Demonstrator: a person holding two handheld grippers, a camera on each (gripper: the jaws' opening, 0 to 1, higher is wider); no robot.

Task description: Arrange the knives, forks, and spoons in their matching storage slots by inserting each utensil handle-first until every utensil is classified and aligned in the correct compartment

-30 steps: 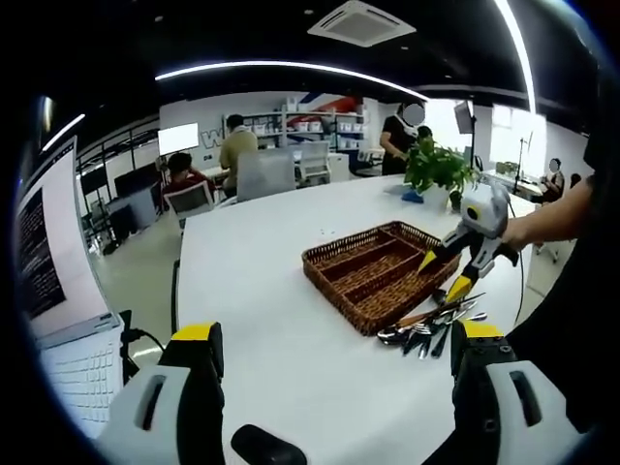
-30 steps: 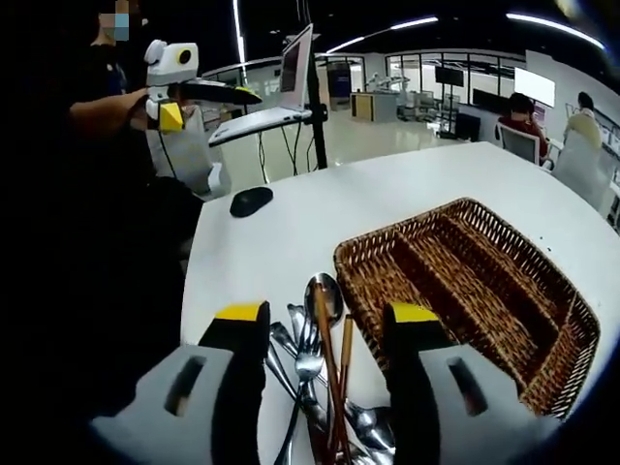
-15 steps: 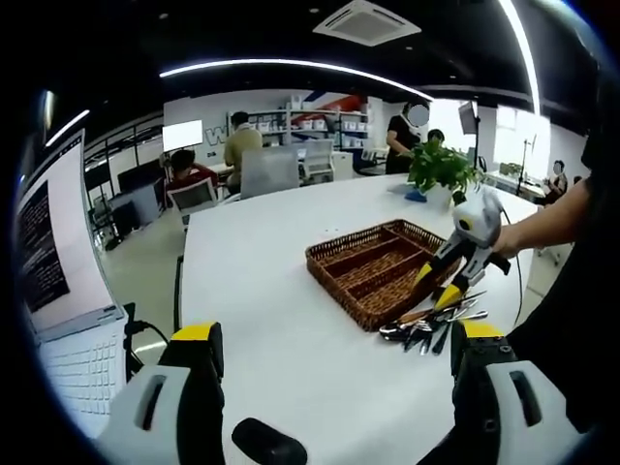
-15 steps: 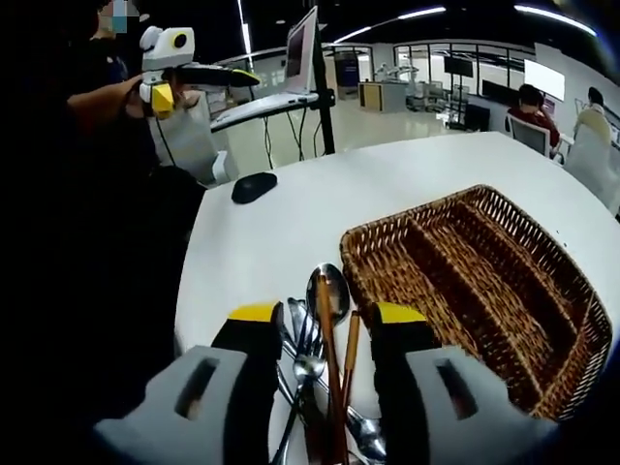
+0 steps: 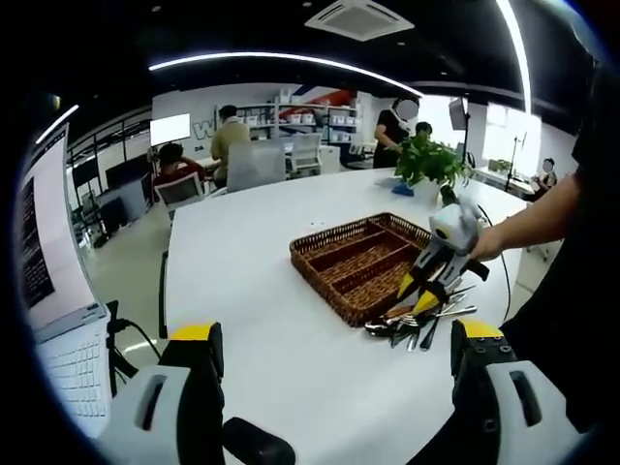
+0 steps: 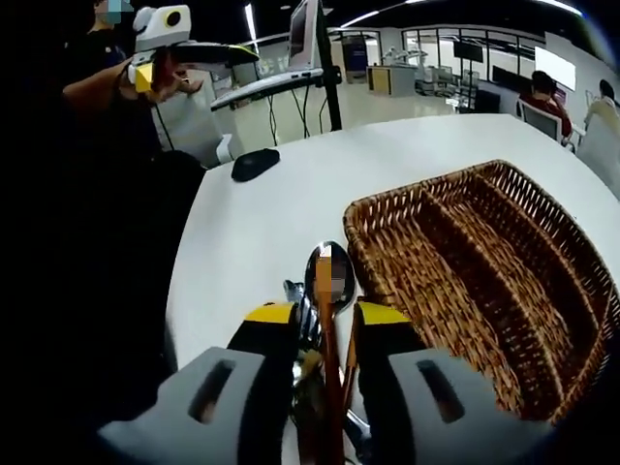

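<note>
A brown wicker tray [image 6: 542, 329] with long slots [image 5: 354, 260] lies on the white table [image 5: 252, 291]. Beside its near end is a pile of utensils [image 5: 417, 325]. A wooden-handled spoon [image 6: 329, 276] lies on top, bowl pointing away, with a second wooden handle [image 6: 348, 354] and silver spoons [image 6: 303, 310] beside it. My right gripper [image 6: 325, 315] is low over this pile, its jaws narrowed around the handles with a gap left. It also appears as the right gripper [image 5: 426, 283] by the tray. My left gripper [image 5: 334, 334] is open wide and holds nothing, raised as the left gripper [image 6: 165, 24] off the table.
A black mouse [image 6: 255, 163] and a laptop [image 6: 291, 58] on a stand are at the table's far end from the tray. A potted plant [image 5: 431, 160] stands behind the tray. People sit and stand at desks in the background.
The right gripper has come down onto the utensil pile and its jaws have closed in around the wooden handles. The left gripper stays open.
</note>
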